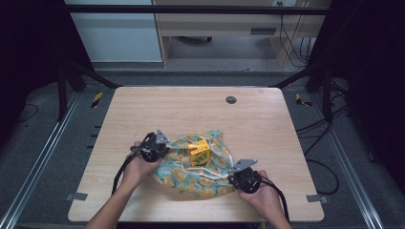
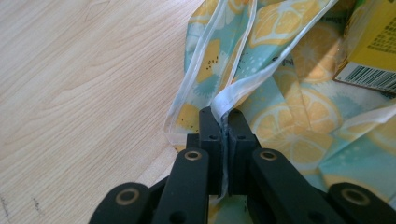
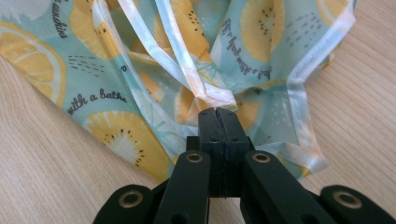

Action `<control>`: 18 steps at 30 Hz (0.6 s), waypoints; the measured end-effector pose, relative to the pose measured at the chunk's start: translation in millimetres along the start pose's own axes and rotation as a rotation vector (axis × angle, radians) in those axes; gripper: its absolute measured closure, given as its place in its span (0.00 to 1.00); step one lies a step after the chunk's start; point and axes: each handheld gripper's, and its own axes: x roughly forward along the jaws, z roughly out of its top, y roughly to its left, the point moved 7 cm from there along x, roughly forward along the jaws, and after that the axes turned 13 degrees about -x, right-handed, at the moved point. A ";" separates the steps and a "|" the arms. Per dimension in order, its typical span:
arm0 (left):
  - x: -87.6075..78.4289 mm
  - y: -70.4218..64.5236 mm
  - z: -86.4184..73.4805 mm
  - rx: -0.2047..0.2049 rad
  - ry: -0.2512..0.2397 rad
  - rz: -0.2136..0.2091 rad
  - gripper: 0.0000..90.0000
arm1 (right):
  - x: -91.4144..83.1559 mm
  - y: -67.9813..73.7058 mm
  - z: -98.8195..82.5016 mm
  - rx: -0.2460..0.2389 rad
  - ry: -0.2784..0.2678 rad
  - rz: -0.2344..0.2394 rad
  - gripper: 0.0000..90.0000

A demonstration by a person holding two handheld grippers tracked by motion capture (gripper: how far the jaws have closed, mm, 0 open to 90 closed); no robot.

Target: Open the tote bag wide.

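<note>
Both grippers: left gripper (image 1: 154,147) and right gripper (image 1: 242,177) black, grey three-cornered plate on top, black cable trailing. Brass-ringed pivot holes behind the jaws, small screws near the tips. Bare forearms, no sleeves

Both forearms reach in low over the surface, the left claw (image 1: 160,145) angled inward with its jaws pinched together on the white hem of the fruit-print bag (image 1: 177,180), the right claw (image 1: 235,175) likewise clamped on a folded white trim strip.
</note>
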 end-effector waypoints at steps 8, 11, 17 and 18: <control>-0.6 -0.8 -1.7 -0.008 0.005 -0.013 0.92 | -2.9 -2.4 -1.6 0.005 -0.043 -0.006 0.97; -7.5 -2.3 2.1 -0.009 -0.025 -0.017 0.80 | -9.7 -7.5 4.9 0.026 -0.114 -0.028 0.75; -35.8 -6.0 15.5 0.000 -0.099 -0.014 0.48 | -34.0 -19.8 23.9 0.033 -0.210 -0.114 0.38; -41.3 -6.6 18.2 -0.011 -0.120 -0.018 0.45 | -37.8 -21.1 26.2 0.034 -0.218 -0.120 0.36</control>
